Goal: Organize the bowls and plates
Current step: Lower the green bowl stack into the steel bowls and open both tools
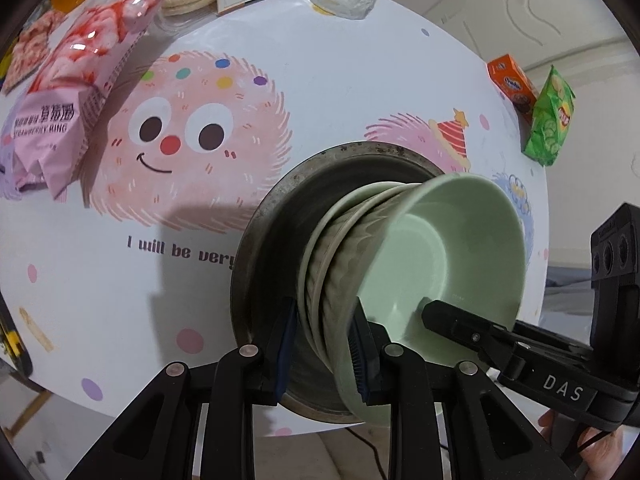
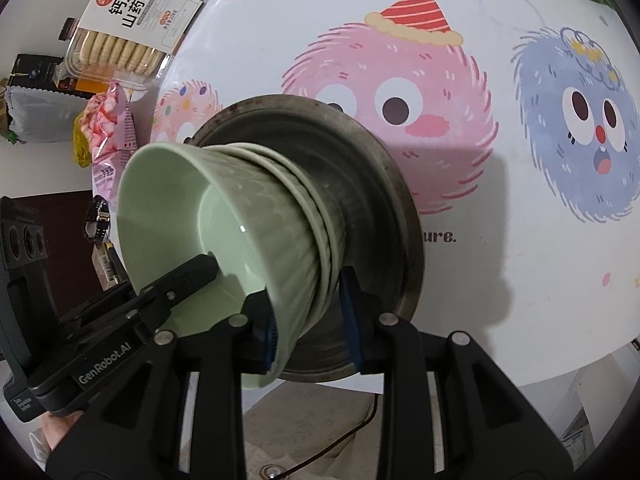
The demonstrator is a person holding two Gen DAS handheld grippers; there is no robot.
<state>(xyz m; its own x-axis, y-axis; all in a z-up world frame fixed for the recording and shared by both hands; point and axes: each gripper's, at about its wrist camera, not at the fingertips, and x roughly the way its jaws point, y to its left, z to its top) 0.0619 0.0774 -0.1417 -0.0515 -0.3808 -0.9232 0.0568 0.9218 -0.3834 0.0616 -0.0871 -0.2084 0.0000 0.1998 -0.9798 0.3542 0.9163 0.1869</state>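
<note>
Left claw [image 1: 324, 344]: clenched on the rim of the green bowl stack [image 1: 400, 264]. Right claw [image 2: 310, 320]: clenched on the same stack's rim. Stack sits in a metal plate [image 1: 264, 240] on the cartoon-print desk [image 1: 360, 80]; strawberry ring bag [image 1: 68, 112] at 10 o'clock.

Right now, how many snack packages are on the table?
5: strawberry ring bag and biscuit tray at far left, a flat pink pack beyond them, orange box and green chips bag far right. More may be hidden.
</note>
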